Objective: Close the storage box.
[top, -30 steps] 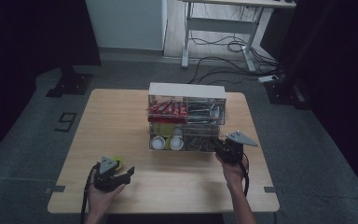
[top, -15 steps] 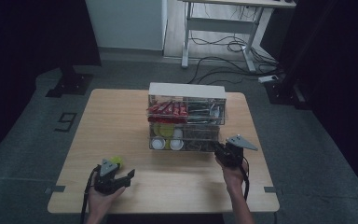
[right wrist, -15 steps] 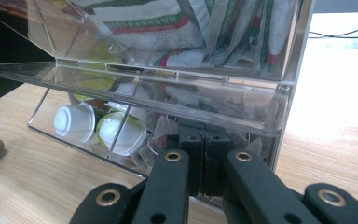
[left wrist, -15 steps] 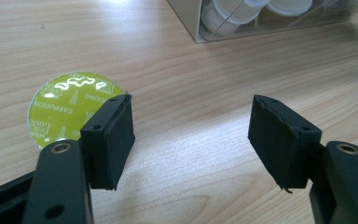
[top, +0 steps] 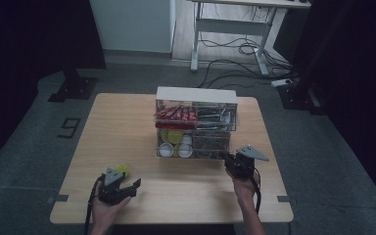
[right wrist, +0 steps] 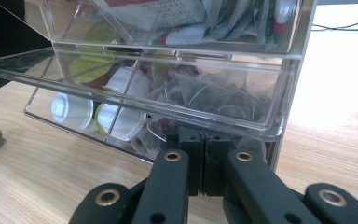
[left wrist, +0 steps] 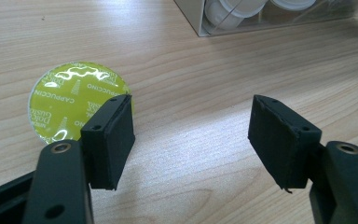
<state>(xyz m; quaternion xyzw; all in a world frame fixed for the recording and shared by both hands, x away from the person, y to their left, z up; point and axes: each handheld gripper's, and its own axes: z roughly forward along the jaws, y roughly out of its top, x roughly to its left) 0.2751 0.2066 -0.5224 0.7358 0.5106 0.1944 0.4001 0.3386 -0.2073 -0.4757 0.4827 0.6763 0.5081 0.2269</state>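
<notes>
Clear plastic drawer [right wrist: 177,100], the lower tier of the organizer [top: 196,123] at mid-worktop, now stands drawn toward the person: over the last second the right tool [top: 236,164] has backed from the organizer's lower right front toward the near edge, and in the right gripper view its jaws are pressed together under the drawer's front lip, apparently clamped on a tab there, though the pinched part itself is hidden. My reading is that the drawer is being opened so the loose capsule [left wrist: 77,101] can go in with the others. That capsule lies flat on the wooden worktop [top: 127,127], well to the left of the organizer and just beside the left tool [left wrist: 193,135], whose jaws stand wide apart with bare wood between them; one pad overlaps the capsule's edge in the left gripper view, and whether it touches I cannot tell. The left tool has barely shifted in that second. The capsule has a round, shiny yellow-green foil lid, slightly crinkled, printed with "Cappuccino". Inside the drawer, white-sided capsules [right wrist: 70,109] and yellow-green ones fill the left compartment and dark pyramid tea bags [right wrist: 214,95] the right. The upper tier holds red packets [top: 175,115] and sachets. Beyond the worktop lies grey floor with cables.
</notes>
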